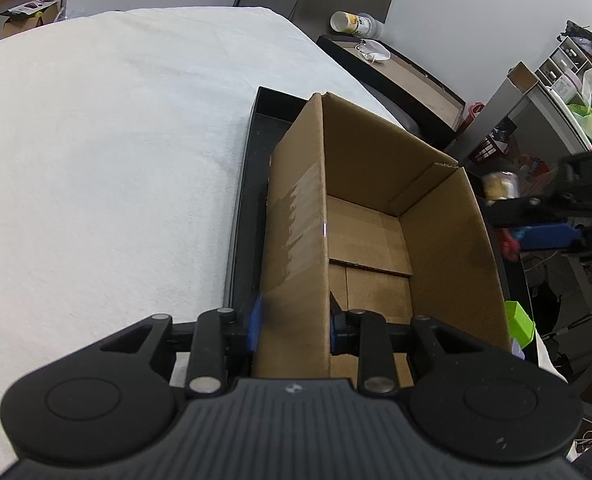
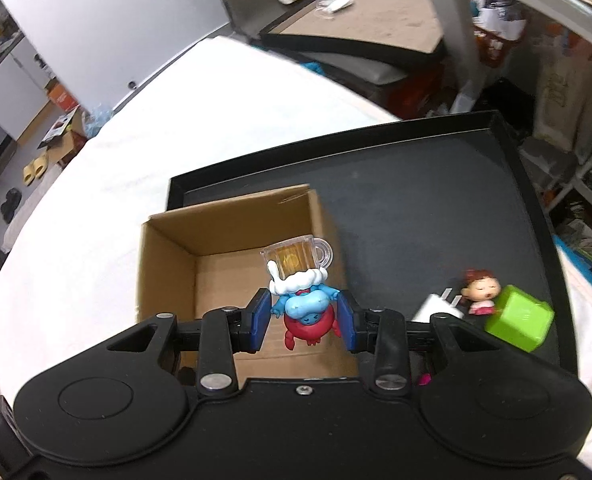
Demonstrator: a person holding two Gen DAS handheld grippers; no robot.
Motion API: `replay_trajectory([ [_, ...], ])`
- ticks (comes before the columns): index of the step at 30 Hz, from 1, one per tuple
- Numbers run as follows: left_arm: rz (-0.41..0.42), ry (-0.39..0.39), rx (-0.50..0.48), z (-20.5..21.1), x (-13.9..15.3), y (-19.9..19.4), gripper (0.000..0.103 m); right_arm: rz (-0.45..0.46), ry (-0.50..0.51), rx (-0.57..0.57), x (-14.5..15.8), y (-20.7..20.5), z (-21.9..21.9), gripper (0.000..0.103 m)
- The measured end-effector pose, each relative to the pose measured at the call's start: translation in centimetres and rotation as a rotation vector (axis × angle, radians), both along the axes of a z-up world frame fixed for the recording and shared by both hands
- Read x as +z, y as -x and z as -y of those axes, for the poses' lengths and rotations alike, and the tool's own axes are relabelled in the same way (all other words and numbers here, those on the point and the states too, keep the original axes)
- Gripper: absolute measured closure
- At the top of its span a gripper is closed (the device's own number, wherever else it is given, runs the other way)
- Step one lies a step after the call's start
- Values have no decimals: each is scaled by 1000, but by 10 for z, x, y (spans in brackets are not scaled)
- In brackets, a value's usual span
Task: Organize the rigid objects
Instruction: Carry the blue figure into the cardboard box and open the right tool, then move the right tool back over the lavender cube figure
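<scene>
L gripper (image 1: 294, 322) is clamped on the near-left wall of the box (image 1: 359, 184) — one pad outside, one inside, jaws narrow. The box stands open-topped and empty on the black tray (image 1: 252, 152), which lies on the white cloth (image 1: 96, 140).

R gripper (image 2: 304, 318) holds a blue-and-red figure (image 2: 307, 314) upside down, pads pressing its sides, over the box's right part (image 2: 224, 248). A clear mug (image 2: 296, 258) with amber filling is attached at the figure's far end, at 12 o'clock from the pads.

On the tray (image 2: 435, 200), at 3 o'clock from the R gripper — a green cube (image 2: 519, 322), a doll (image 2: 480, 291) touching it, and a white item (image 2: 435, 306) just beside.
</scene>
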State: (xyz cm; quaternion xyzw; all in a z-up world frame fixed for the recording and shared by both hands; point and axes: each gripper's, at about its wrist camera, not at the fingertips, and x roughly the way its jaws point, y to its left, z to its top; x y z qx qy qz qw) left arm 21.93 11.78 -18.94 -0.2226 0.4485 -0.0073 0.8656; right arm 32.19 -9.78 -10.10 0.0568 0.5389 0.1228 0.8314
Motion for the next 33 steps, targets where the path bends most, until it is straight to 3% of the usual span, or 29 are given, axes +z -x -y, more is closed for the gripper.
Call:
replay_trajectory([
  [19,-5,21,-8,-4,-2,-1,74,0,-35,134,-2,-8,-62,67],
  [25,-5,23,-8,-3,-2,-2,74,26,-19,153,-5,-12,-72,67],
  [33,-9,27,-7,-3,-3,-3,74,47,-76,143,4,-10,-63,62],
])
